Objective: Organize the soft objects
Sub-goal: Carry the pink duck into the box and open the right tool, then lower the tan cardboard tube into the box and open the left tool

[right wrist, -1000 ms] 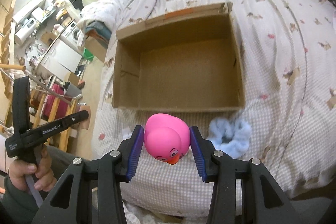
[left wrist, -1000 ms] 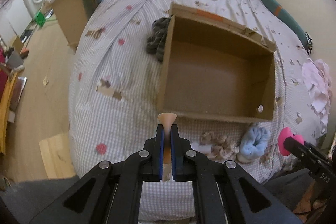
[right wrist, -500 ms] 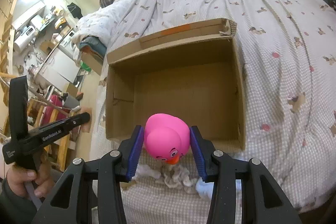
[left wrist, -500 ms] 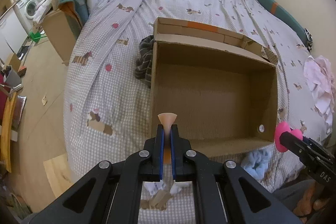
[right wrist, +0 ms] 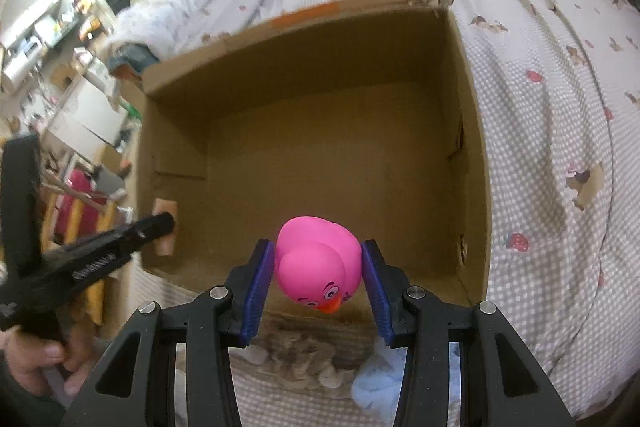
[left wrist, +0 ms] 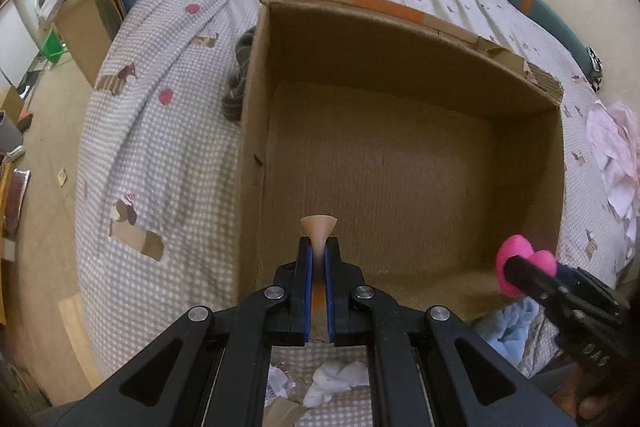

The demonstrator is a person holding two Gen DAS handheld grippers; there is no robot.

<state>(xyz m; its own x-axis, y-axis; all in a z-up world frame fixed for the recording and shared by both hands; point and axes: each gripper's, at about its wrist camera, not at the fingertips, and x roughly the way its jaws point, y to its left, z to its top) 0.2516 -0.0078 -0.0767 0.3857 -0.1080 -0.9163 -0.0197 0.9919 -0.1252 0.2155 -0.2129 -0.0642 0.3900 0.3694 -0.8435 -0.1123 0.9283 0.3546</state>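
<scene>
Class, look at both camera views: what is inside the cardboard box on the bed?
The cardboard box shows only bare brown floor and walls; nothing lies in it. The near strip of floor is hidden by the left gripper and the pink rubber duck.

The right hand-held gripper [right wrist: 318,281] clamps a pink rubber duck [right wrist: 316,267] above the open cardboard box [right wrist: 474,147].

Pink rubber duck [right wrist: 316,267] hangs beak-down over the open cardboard box [right wrist: 472,147]; a thin peach piece [left wrist: 318,229] pokes above its near wall.
</scene>
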